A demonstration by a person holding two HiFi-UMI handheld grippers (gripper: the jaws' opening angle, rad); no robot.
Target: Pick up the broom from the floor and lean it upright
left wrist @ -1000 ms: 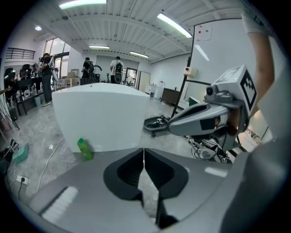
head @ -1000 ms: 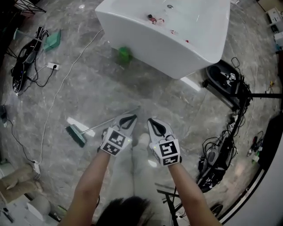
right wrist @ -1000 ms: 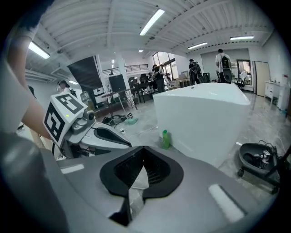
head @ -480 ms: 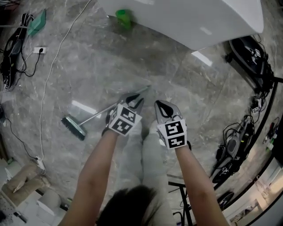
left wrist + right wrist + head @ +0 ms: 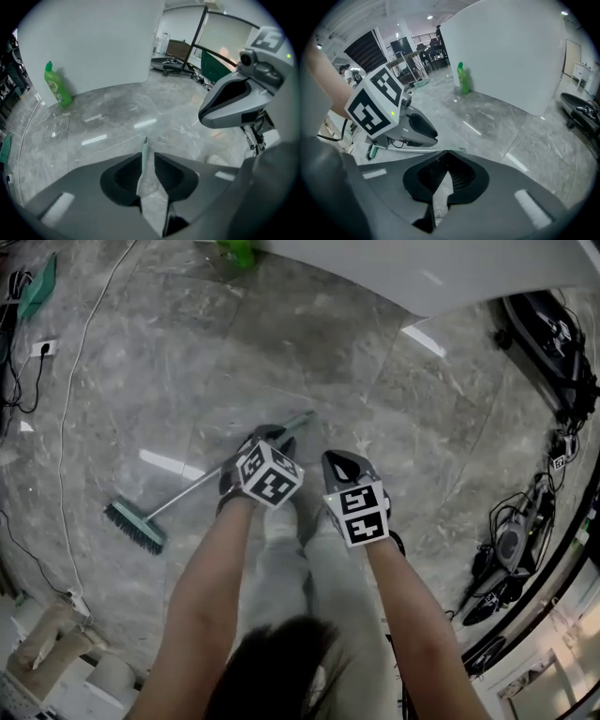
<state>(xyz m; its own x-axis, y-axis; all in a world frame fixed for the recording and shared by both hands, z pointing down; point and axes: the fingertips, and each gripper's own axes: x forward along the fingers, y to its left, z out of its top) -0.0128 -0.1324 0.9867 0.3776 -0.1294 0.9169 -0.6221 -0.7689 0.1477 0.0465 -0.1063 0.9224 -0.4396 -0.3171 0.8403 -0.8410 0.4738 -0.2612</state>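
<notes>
The broom lies flat on the grey marble floor, its green brush head (image 5: 136,526) at the left and its thin handle (image 5: 197,484) running up and right to a pale green tip (image 5: 305,416). My left gripper (image 5: 278,440) is low over the upper part of the handle. Its jaws are opening, and the handle tip (image 5: 144,152) shows in the narrow gap between them without being pressed. My right gripper (image 5: 339,461) hangs just to the right of the handle, its tips together and nothing in them. The right gripper view shows the handle (image 5: 417,151) beyond its own jaws (image 5: 446,152).
A large white tub (image 5: 422,268) stands ahead, with a green bottle (image 5: 56,86) at its foot. Black equipment and tangled cables (image 5: 553,334) line the right side. A power strip and cord (image 5: 42,348) lie at the far left. My legs are under the grippers.
Both grippers have come down towards the floor. The left one now sits over the broom handle, and its jaws have parted a little. The head camera has tipped further down.
</notes>
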